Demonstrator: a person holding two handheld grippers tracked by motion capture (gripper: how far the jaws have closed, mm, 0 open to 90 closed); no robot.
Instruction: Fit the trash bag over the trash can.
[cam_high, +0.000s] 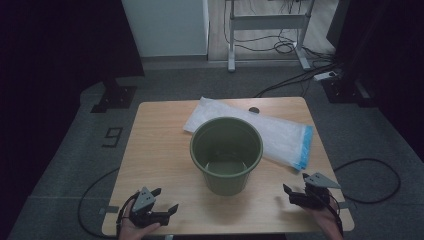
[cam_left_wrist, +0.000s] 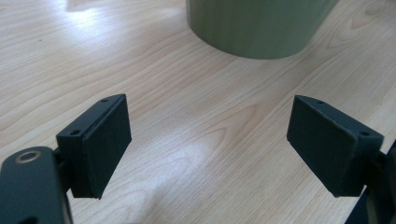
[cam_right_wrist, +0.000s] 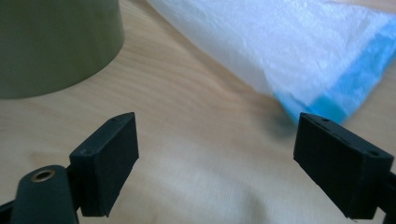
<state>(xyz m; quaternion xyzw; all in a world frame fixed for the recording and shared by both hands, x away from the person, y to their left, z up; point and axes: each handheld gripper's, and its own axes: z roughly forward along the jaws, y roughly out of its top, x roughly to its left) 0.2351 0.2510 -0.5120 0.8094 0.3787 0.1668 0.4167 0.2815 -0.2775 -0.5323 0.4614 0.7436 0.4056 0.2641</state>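
Observation:
A green bucket (cam_high: 226, 155) stands upright and empty in the middle of the wooden table (cam_high: 155, 150). Behind it and to its right lies a flat white plastic bag with a blue edge (cam_high: 285, 137). My left gripper (cam_high: 164, 200) rests open near the front left corner of the table, nothing between its jaws. In the left gripper view the bucket's base (cam_left_wrist: 257, 25) is ahead of the gripper (cam_left_wrist: 208, 140). My right gripper (cam_high: 295, 185) stands open near the front right edge. In the right gripper view (cam_right_wrist: 217, 161) the bucket (cam_right_wrist: 56, 42) is ahead left and the bag (cam_right_wrist: 289, 51) ahead right.
A small dark disc (cam_high: 254, 110) lies at the table's far edge by the bag. Cables (cam_high: 370, 180) run over the grey carpet around the table. A white desk frame (cam_high: 267, 30) stands at the back, dark stands at both sides.

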